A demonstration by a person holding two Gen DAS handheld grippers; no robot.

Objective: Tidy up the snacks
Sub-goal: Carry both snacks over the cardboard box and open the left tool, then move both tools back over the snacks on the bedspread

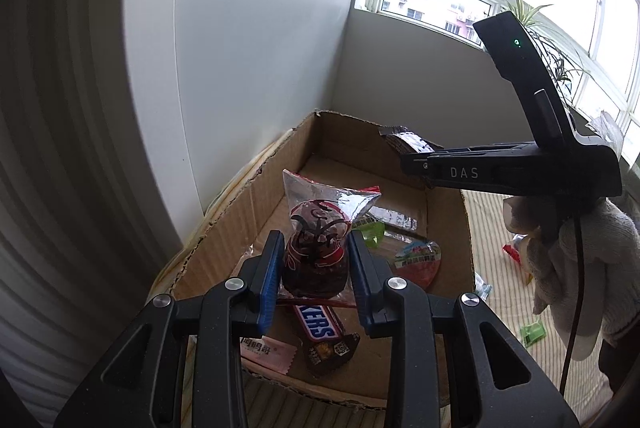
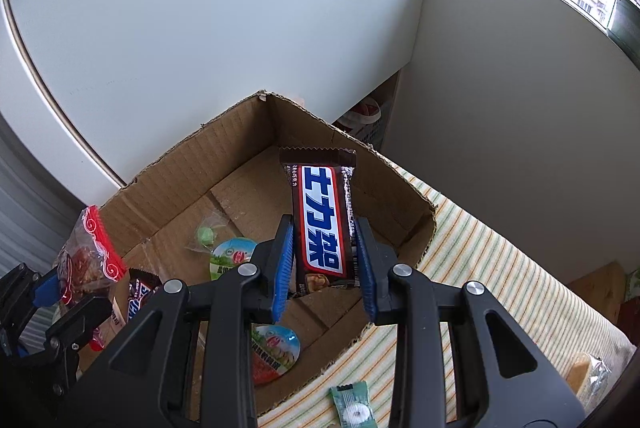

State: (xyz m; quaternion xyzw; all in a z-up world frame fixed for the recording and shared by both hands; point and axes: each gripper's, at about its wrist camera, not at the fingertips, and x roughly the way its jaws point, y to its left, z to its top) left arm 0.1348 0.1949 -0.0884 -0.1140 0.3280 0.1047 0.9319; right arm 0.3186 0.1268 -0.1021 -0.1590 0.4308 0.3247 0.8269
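Observation:
My left gripper (image 1: 316, 264) is shut on a clear red-trimmed packet of dark dried fruit (image 1: 316, 252) and holds it over the open cardboard box (image 1: 240, 203). My right gripper (image 2: 323, 260) is shut on a brown Snickers bar (image 2: 322, 220) with Chinese lettering and holds it upright above the same box (image 2: 172, 167). In the box lie another Snickers bar (image 1: 320, 328), a pink packet (image 1: 266, 348), jelly cups (image 2: 230, 256) and a green candy (image 2: 205, 235). The left gripper with its packet (image 2: 86, 260) shows at the left of the right wrist view.
The box stands on a striped cloth (image 2: 480, 260) in a corner by white walls. Loose sweets lie on the cloth: a green mint packet (image 2: 354, 406) and green and red wrappers (image 1: 532, 334). A gloved hand (image 1: 580, 268) holds the right gripper's body (image 1: 512, 171).

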